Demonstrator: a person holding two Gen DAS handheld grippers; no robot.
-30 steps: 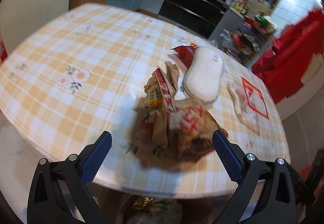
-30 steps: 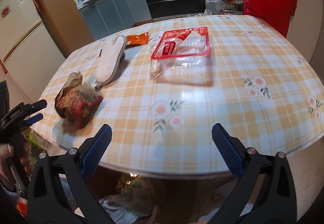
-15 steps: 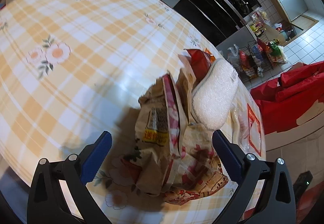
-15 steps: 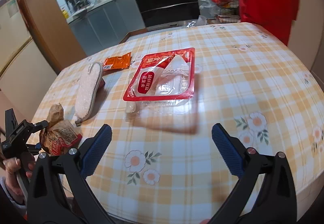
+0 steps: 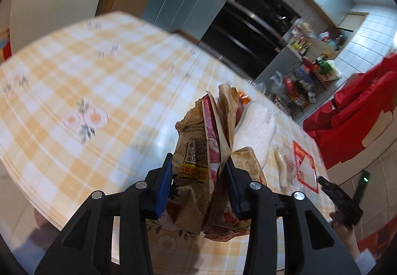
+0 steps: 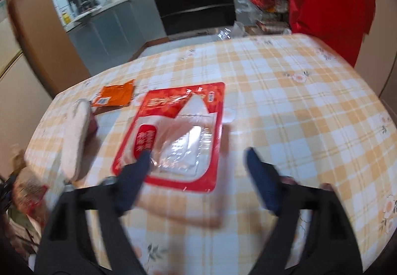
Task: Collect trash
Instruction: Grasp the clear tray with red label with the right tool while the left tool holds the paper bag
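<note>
Left tongs [image 5: 198, 183] just clenched on the crumpled bag [image 5: 201, 158]; right tongs [image 6: 198, 173], closing, straddle the red-rimmed wrapper [image 6: 178, 136] ungripped

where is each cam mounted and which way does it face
Left wrist: sits on the left gripper, looking forward and down over the checked table; its blue fingers, which have just been closing, squeeze the crumpled paper bag. The right gripper shows at the right edge.
Right wrist: sits on the right gripper, whose jaws have just been closing, still open over the red-edged plastic pack.
Shared: the bag, pack, white insole and table.
</note>
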